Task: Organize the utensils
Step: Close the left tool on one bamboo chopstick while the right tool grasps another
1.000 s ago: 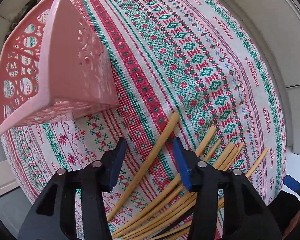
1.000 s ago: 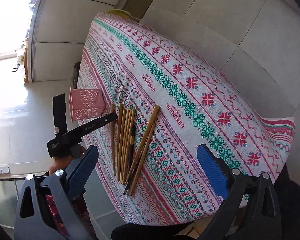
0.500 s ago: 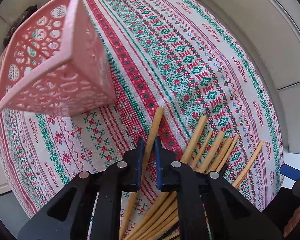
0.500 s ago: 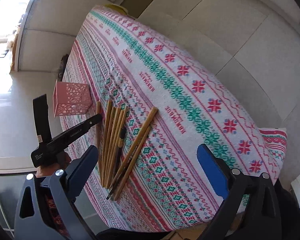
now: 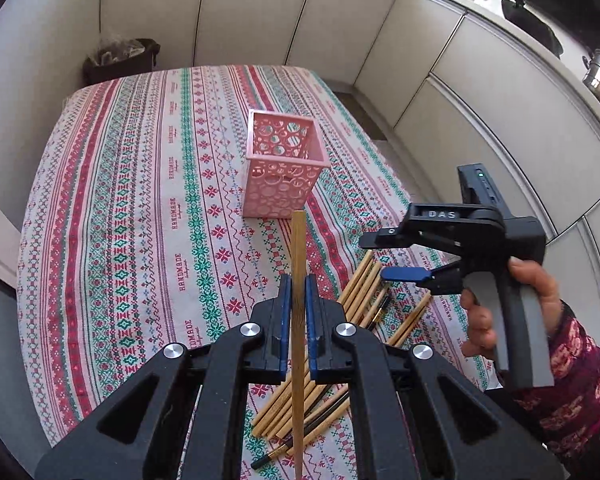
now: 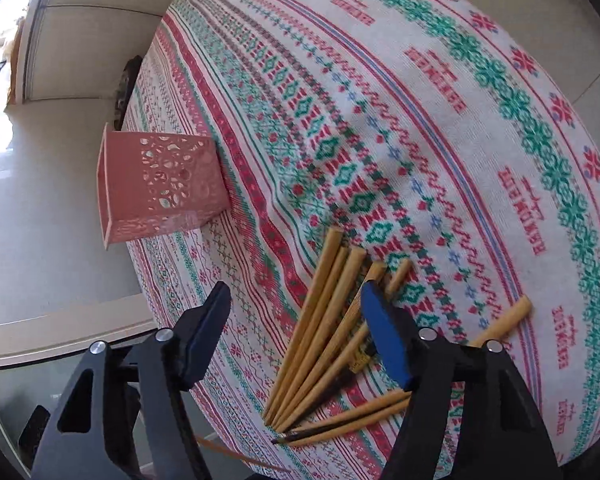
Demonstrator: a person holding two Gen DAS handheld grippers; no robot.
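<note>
While lifted clear of the cloth, step in hand: one stick carried toward the holder.
Tablecloth (image 5: pixel 132 208): bare room left and far; near edge close under the pile.
Pink holder (image 5: pixel 282 168): upright, far of centre.
Chopstick pile (image 6: pixel 324 332): near right, fanned.
Right gripper (image 6: pixel 296 340): spread wide over the pile.
Left gripper (image 5: pixel 296 312): clamped on one chopstick (image 5: pixel 299 256).
Next: tip aimed into the holder's mouth.

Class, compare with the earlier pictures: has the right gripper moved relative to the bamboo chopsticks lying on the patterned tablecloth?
Yes. The right gripper has moved closer to the pile of bamboo chopsticks, its open fingers now over their thick ends.
</note>
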